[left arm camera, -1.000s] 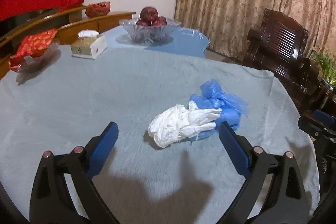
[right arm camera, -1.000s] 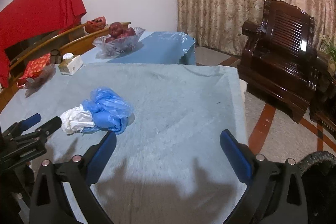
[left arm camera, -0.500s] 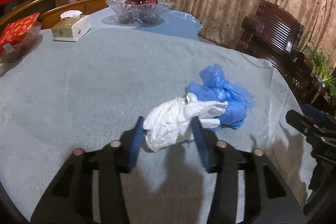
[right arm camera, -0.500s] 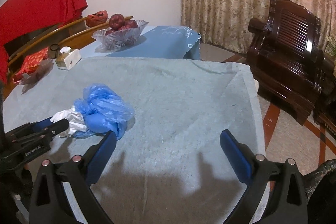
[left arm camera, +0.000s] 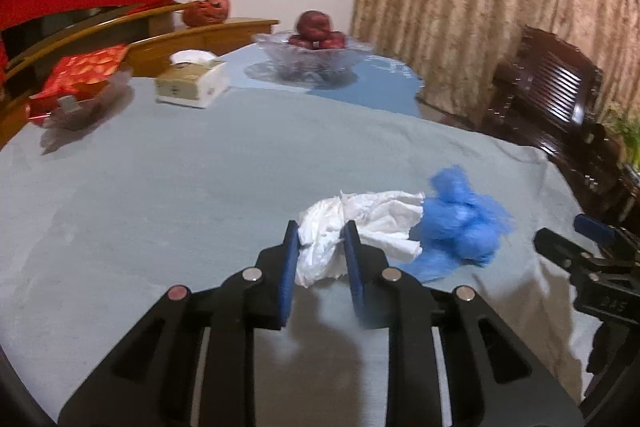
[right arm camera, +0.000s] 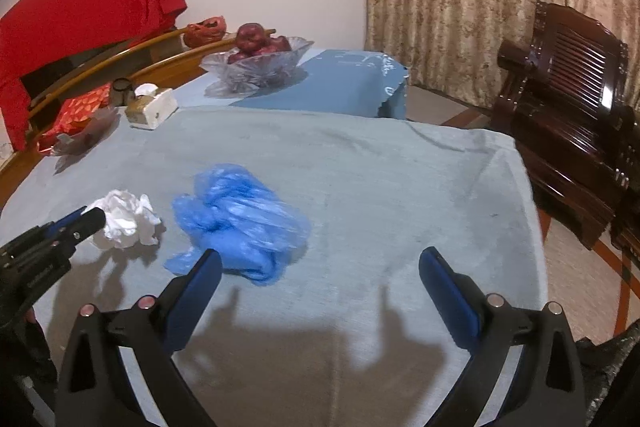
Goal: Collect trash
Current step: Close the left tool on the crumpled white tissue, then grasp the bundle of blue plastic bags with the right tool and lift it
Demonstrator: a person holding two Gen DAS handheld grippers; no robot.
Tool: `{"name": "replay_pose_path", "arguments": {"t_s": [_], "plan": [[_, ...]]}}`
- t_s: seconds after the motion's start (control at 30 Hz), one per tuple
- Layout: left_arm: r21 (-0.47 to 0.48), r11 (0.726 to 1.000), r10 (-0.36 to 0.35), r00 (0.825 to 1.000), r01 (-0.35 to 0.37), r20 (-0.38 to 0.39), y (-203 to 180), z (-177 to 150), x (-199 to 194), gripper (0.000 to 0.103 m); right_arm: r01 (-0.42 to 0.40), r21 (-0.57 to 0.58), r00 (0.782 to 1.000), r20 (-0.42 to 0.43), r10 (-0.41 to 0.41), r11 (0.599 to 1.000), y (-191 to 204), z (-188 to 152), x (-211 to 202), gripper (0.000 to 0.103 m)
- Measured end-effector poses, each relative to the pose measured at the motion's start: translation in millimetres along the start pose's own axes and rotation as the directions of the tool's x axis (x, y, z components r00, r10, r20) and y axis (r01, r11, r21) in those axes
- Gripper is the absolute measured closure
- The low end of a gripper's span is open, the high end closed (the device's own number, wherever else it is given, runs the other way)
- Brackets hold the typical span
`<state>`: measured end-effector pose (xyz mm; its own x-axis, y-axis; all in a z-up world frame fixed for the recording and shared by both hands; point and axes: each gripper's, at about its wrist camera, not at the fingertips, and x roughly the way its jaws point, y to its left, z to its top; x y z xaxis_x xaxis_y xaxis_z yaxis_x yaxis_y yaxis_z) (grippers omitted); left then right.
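Observation:
A crumpled white tissue (left arm camera: pixel 380 215) lies on the grey-blue tablecloth (left arm camera: pixel 160 195), with a crumpled blue plastic bag (left arm camera: pixel 460 223) just to its right. My left gripper (left arm camera: pixel 320 239) is closing, and its blue pads press the near end of the tissue from both sides. In the right wrist view the tissue (right arm camera: pixel 124 215) sits at the left gripper's tip (right arm camera: pixel 76 223), a small gap apart from the blue bag (right arm camera: pixel 240 219). My right gripper (right arm camera: pixel 320 255) is open wide and holds nothing. Its left finger (right arm camera: pixel 204 267) is at the bag's near edge.
At the far side stand a glass bowl of red fruit (left arm camera: pixel 316 55), a tissue box (left arm camera: pixel 192 83) and a dish with a red packet (left arm camera: pixel 76 83). The table's right edge (right arm camera: pixel 532 207) drops to the floor. A dark wooden armchair (right arm camera: pixel 568 99) stands beyond it.
The left jaws went from wide open to closed around the white tissue, which has shifted left, away from the blue bag. The right gripper has moved in closer to the bag.

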<state>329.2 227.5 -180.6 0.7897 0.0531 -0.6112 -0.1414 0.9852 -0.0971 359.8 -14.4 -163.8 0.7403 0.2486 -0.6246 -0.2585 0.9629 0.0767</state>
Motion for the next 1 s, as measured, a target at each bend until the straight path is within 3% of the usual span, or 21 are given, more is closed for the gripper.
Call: {"name": "replay_pose_path", "arguments": {"t_s": [0.13,0.53,0.6,0.67,0.7,0.77,1.0], "plan": [[-0.014,0.999,0.048,0.999,-0.048,-0.009,16,0,2,0.082,-0.032,-0.002,0.999,-0.007,0.032,0.999,13,6,10,0.006],[-0.028,0.998,0.059,0.998,-0.059,-0.014,25,-1,3,0.082,-0.049,-0.038,0.996,-0.076,0.046,0.998,41,13,47,0.008],[-0.030,0.998,0.058,0.998,-0.059,-0.015,24,-2,3,0.082,-0.065,-0.047,0.993,-0.103,0.060,0.997,43,10,52,0.016],[-0.031,0.998,0.059,0.998,-0.060,-0.019,26,-3,3,0.082,-0.097,-0.047,0.987,-0.131,0.090,0.994,45,7,57,0.033],[-0.030,0.998,0.059,0.998,-0.060,-0.020,26,-4,3,0.082,-0.107,-0.044,0.985,-0.142,0.100,0.993,44,6,59,0.048],[-0.030,0.998,0.060,0.998,-0.060,-0.024,25,-4,4,0.082,-0.112,-0.040,0.984,-0.146,0.105,0.993,44,4,59,0.059],[-0.027,0.997,0.068,0.997,-0.069,-0.026,21,-5,1,0.082,-0.130,-0.030,0.987,-0.101,0.126,0.991,41,7,40,0.065]]}}
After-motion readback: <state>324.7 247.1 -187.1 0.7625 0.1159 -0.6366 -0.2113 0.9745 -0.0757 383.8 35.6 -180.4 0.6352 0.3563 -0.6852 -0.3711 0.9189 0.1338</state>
